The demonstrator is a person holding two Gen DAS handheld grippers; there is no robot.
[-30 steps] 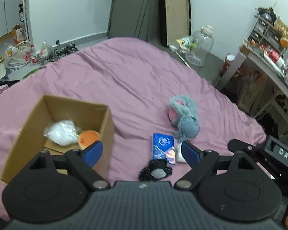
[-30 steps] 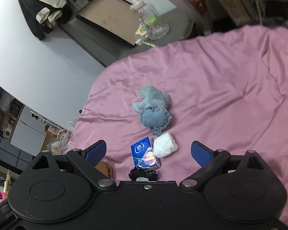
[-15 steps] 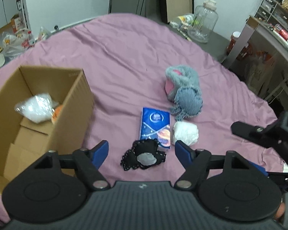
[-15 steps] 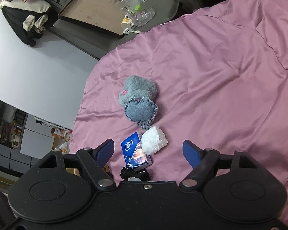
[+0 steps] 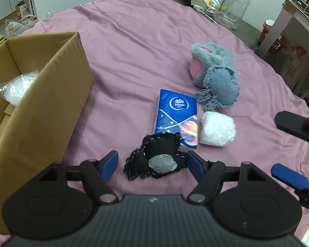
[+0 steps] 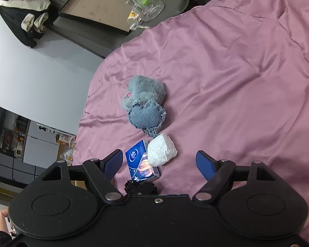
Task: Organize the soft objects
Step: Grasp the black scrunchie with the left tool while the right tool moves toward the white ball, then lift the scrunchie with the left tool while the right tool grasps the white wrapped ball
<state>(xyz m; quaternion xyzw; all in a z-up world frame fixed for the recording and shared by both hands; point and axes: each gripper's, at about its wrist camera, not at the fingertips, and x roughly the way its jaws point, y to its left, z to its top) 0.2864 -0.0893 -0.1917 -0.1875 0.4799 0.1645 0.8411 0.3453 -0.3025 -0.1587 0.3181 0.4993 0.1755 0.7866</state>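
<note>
— Left gripper (image 5: 152, 164) gapes wide, holding nothing, its blue pads flanking the black fabric pouch (image 5: 156, 158) at lower centre.

— And the right gripper (image 6: 159, 164)?

— Spread wide too, empty; tissue pack (image 6: 139, 162) and white bundle (image 6: 161, 150) lie between its fingers, plush toy (image 6: 146, 100) above.

Room, as I see it from my position over the bed:

- Bed (image 5: 138, 47): wide, covered in a creased mauve-pink sheet with a satin sheen.
- Walls (image 6: 41, 65): plain white, evenly lit.
- Floor (image 5: 245, 25): dark grey beyond the bed's far edge.
- Large clear plastic jar (image 5: 230, 6): stands on that floor, pale cap on top.
- Framed brown board (image 6: 96, 6): dark frame, leaning against the wall beside the jar.
- Desk (image 5: 298, 20): at my right, cluttered, small drawer unit at the back.
- Plastic bags (image 5: 16, 25): on the floor at far left, near white cabinets.
- Dark and cream clothing (image 6: 24, 18): hanging against the wall.
</note>
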